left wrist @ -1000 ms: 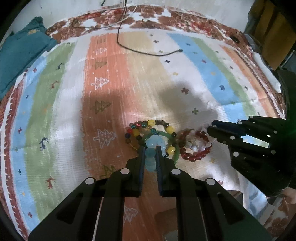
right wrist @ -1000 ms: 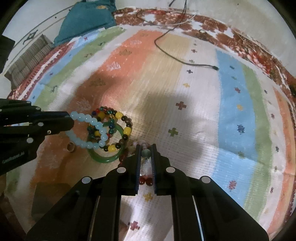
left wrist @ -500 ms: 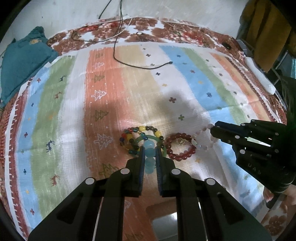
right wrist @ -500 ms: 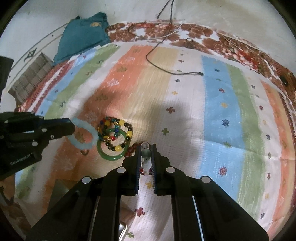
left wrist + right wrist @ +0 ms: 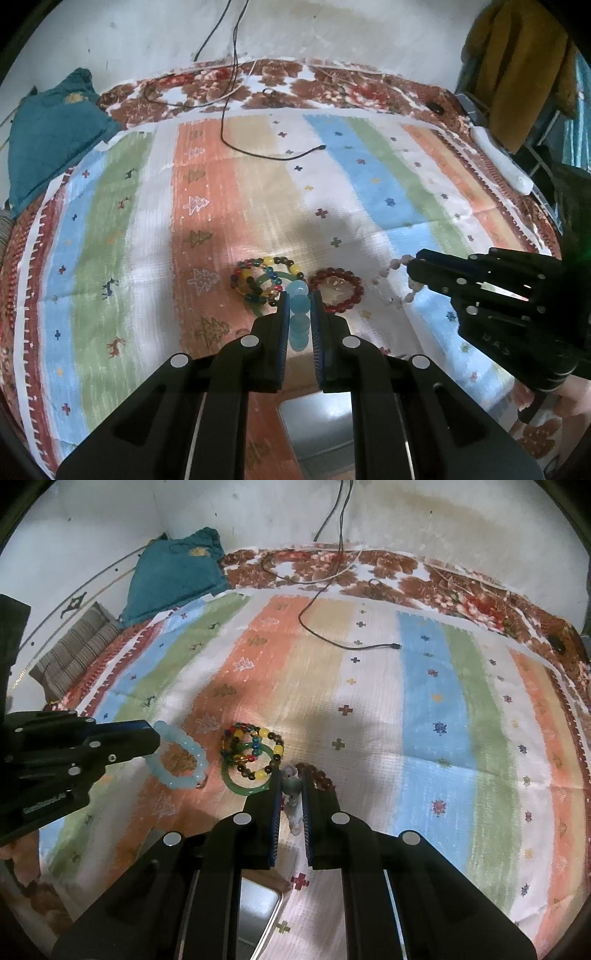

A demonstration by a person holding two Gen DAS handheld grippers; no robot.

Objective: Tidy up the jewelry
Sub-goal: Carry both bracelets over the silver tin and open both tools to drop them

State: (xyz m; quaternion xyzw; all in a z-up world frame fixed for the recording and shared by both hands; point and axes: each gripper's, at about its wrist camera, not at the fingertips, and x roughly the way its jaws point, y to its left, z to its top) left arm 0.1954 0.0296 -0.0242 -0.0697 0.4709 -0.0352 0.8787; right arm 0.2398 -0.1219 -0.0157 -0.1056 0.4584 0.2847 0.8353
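Note:
My left gripper (image 5: 298,299) is shut on a pale blue bead bracelet (image 5: 298,314), which hangs as a loop (image 5: 177,757) above the striped cloth (image 5: 351,177). My right gripper (image 5: 290,775) is shut on a pale pink and white bead bracelet (image 5: 291,794), whose beads dangle (image 5: 397,280) from its tips. On the cloth lie a green bangle (image 5: 245,784), multicoloured bead bracelets (image 5: 251,747) over it, and a dark red bead bracelet (image 5: 336,290) to their right.
A metal tray (image 5: 317,432) lies under the grippers at the near edge. A black cable (image 5: 258,147) runs across the far cloth. A teal cloth (image 5: 51,133) sits at the far left, a striped cushion (image 5: 74,650) near it.
Both grippers have risen and pulled back, each lifting its bracelet off the pile. The remaining bracelets on the cloth look smaller and farther away.

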